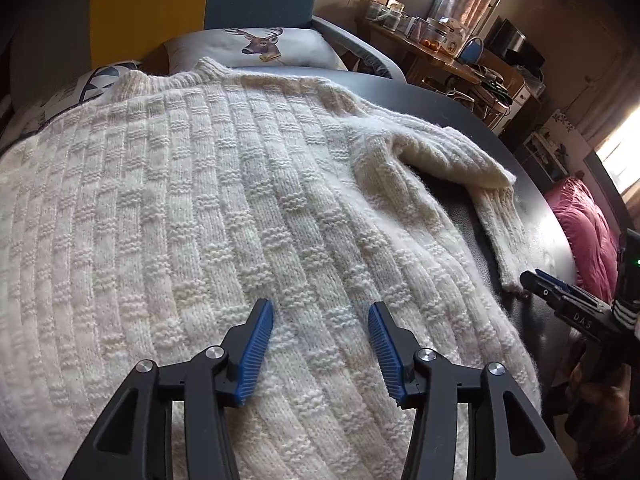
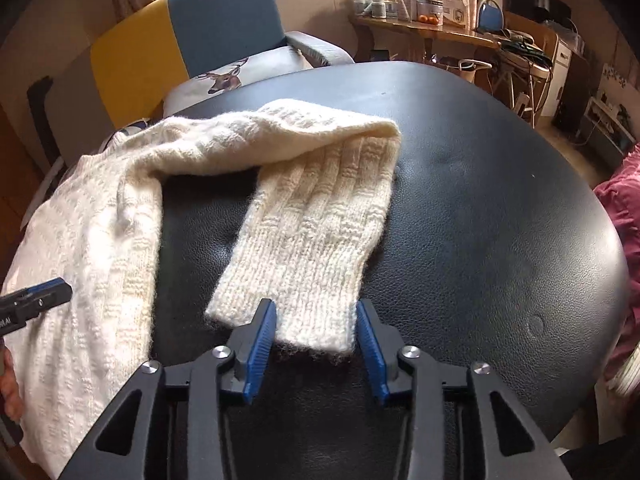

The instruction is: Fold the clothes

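Black leather-look table (image 2: pixel 480 200), round, glossy, w/ a cream knit sweater (image 1: pixel 200 200) spread flat over its left part. Left gripper (image 1: pixel 321 322) hovers over the sweater body, blue pads wide apart, nothing between them. Sweater collar lies at the far end ahead of it; sleeve (image 2: pixel 316 216) goes off to its right, bent back on itself so the cuff points toward the near edge. Right gripper (image 2: pixel 317 320) is at that cuff, jaws wide apart w/ the cuff edge lying between the pads; can't tell if pads touch the knit, not clamped.

Room: beyond the table, ahead of both grippers, a chair w/ yellow & teal back panels (image 2: pixel 180 40) and a deer-print pillow (image 1: pixel 256 46) on the seat. Further right, a wooden shelf (image 2: pixel 420 28) crowded w/ jars, boxes, cables underneath. Curtain & bright window far right of the left gripper. Pink fabric (image 1: pixel 584 232) by the table's right edge. A 2nd patterned cushion (image 1: pixel 92 84) far left of the collar.
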